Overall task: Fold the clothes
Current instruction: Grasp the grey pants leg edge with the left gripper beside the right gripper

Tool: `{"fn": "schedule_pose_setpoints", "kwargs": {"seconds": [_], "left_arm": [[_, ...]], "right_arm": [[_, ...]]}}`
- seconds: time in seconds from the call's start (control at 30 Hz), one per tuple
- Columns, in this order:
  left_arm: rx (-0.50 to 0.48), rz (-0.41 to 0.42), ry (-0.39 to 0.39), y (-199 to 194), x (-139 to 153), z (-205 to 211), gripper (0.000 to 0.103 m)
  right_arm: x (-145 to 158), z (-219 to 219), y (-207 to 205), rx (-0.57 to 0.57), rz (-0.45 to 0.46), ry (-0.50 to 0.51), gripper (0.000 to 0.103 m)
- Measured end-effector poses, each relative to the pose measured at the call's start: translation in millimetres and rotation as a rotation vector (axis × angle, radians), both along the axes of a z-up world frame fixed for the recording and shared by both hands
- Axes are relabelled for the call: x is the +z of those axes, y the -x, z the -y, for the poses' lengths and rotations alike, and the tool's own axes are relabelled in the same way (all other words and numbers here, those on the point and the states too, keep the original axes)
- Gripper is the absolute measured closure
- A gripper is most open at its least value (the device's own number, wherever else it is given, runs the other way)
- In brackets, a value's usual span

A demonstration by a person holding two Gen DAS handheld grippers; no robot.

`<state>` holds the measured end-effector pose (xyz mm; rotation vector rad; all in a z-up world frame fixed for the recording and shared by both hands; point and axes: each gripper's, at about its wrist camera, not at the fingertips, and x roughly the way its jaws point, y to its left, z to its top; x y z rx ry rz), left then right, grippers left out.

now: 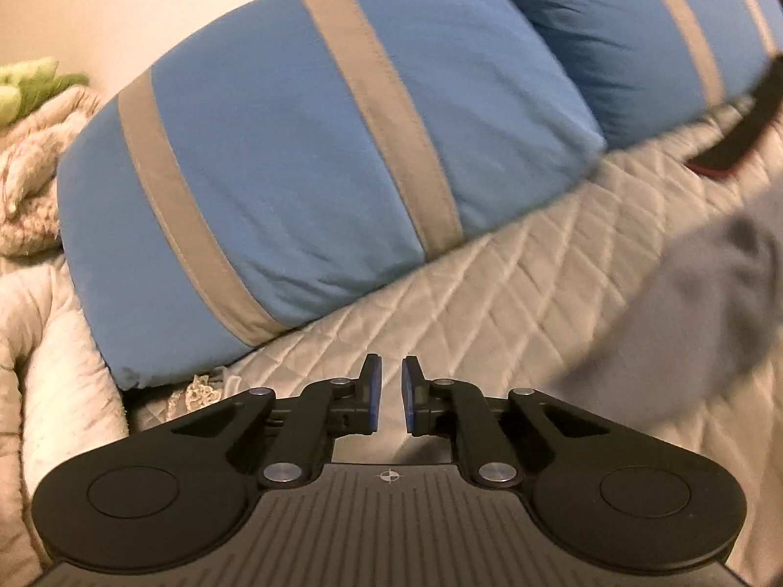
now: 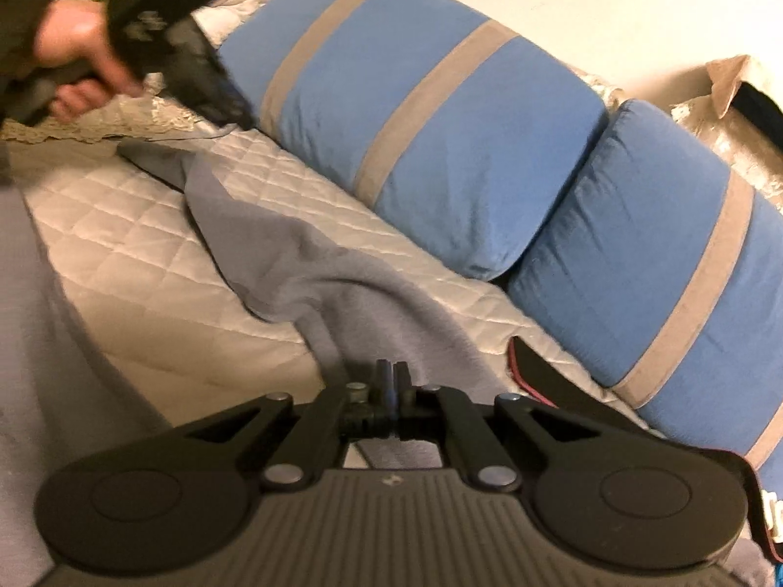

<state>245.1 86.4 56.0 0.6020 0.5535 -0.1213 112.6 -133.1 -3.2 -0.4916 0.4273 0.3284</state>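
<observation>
The grey garment (image 2: 303, 254) lies unfolded across the quilted bed cover (image 2: 122, 225), one end stretched out towards the left tongs (image 2: 215, 93) and the other bunched up under the right tongs (image 2: 390, 381). The right tongs are pressed together, and the cloth rises to their tips, so they look to be pinching it, though the contact itself is hidden behind the pads. In their own view the left tongs (image 1: 390, 394) stand slightly spread with nothing between them, hovering above the cover with the garment (image 1: 709, 293) a blur off to the right.

The main risk is a one-sided pull: with only one end gripped, a lift would drag the cloth into a rope instead of a flat panel, and any fold laid on that would come out crooked. A thin pinch could also slip free mid-lift. The left tongs might catch the quilted cover along with the fabric. The blue striped pillows (image 2: 430, 127) sit close behind, and a dark red-edged item (image 2: 543, 381) lies just beside the cloth; either could snag a swinging hem
</observation>
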Motion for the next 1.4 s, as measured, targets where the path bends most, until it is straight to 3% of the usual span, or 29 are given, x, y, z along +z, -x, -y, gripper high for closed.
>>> {"fn": "schedule_pose_setpoints", "kwargs": {"seconds": [0.1, 0.23, 0.3, 0.33, 0.37, 0.47, 0.63, 0.73, 0.87, 1.07, 1.23, 1.4], "left_arm": [[0.042, 0.008, 0.032, -20, 0, 5, 0.094], [0.062, -0.001, 0.069, -28, -1, 14, 0.09], [-0.047, 0.011, 0.07, -10, 3, 23, 0.069], [-0.102, 0.017, 0.069, 0, 5, 28, 0.054], [-0.168, 0.028, 0.052, 13, 6, 33, 0.046], [-0.324, 0.026, 0.013, 46, 7, 42, 0.044], [-0.551, -0.005, -0.041, 98, 5, 54, 0.045], [-0.625, -0.041, -0.063, 112, -1, 61, 0.046], [-0.655, -0.075, -0.123, 116, -19, 74, 0.064], [-0.678, -0.097, -0.237, 109, -50, 95, 0.071], [-0.679, -0.061, -0.33, 109, -67, 105, 0.076], [-0.649, -0.033, -0.359, 105, -71, 105, 0.095]], "right_arm": [[-6, 1, -2, 0.003, -0.01, -0.006, 0.083], [-11, 5, -4, -0.005, -0.004, -0.002, 0.076], [-9, 6, -3, -0.006, 0.002, -0.006, 0.071], [-9, 6, -2, -0.006, 0.006, -0.008, 0.068], [-8, 7, -2, -0.007, 0.01, -0.009, 0.065], [-7, 9, -1, -0.023, 0.013, -0.018, 0.062], [-4, 12, 0, -0.051, 0.012, -0.034, 0.06], [-5, 13, -1, -0.06, 0.006, -0.044, 0.058], [-4, 16, -2, -0.071, 0.004, -0.049, 0.058], [-2, 18, -2, -0.074, 0.008, -0.051, 0.057], [-2, 19, -2, -0.069, 0.008, -0.043, 0.057], [-5, 17, 0, -0.05, 0.015, -0.005, 0.057]]}}
